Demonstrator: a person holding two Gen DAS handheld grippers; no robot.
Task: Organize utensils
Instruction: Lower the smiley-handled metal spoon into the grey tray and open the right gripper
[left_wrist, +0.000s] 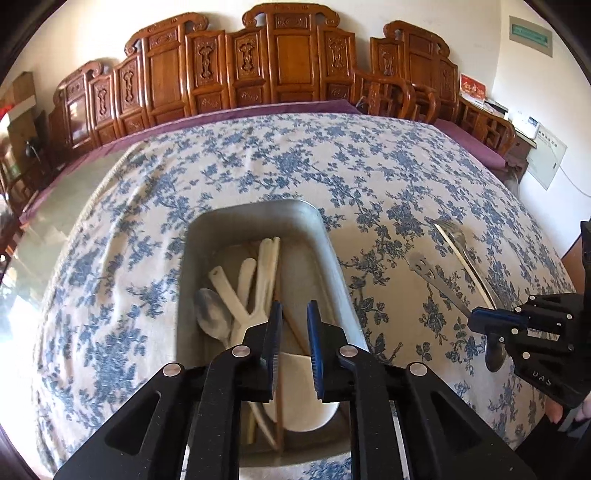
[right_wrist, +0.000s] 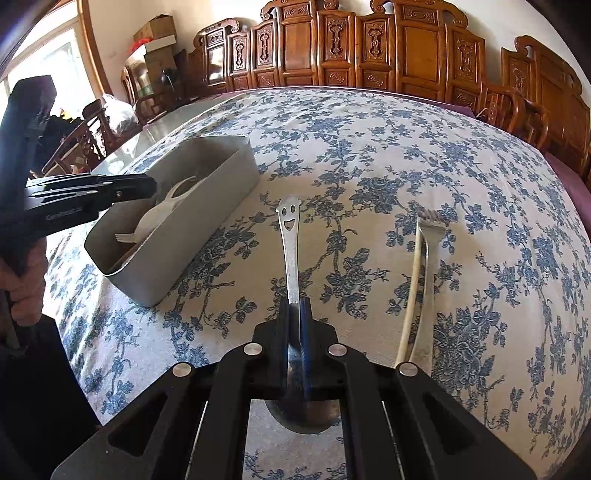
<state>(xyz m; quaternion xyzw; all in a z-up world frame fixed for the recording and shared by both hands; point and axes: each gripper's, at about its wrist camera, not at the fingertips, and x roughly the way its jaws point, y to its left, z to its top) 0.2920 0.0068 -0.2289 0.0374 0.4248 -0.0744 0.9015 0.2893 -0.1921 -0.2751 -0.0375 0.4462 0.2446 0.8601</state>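
Left wrist view, left gripper (left_wrist: 293, 321): jaws slightly parted, nothing between them, hovering over the metal tray (left_wrist: 325, 236).
Tray contents: white plastic utensils (left_wrist: 258, 273), a grey spoon (left_wrist: 212, 314) and wooden chopsticks, long axes roughly 6 to 12 o'clock; a white dish at the near end.
Same view, 3 o'clock: right gripper (left_wrist: 480, 319) clamped on the metal spoon (left_wrist: 432, 277), handle toward 10 o'clock.
Fork (left_wrist: 452, 230): on the floral table (left_wrist: 258, 166), beyond the spoon.
Right wrist view, right gripper (right_wrist: 295, 317): jaws clenched on the spoon's (right_wrist: 290, 240) neck, bowl underneath.
Spoon axis: 6 to 12 o'clock, smiley-face handle end far.
Only here: a white stick beside the fork (right_wrist: 428, 266), at 2 o'clock; the tray's (right_wrist: 207, 229) outer wall, 10 o'clock.
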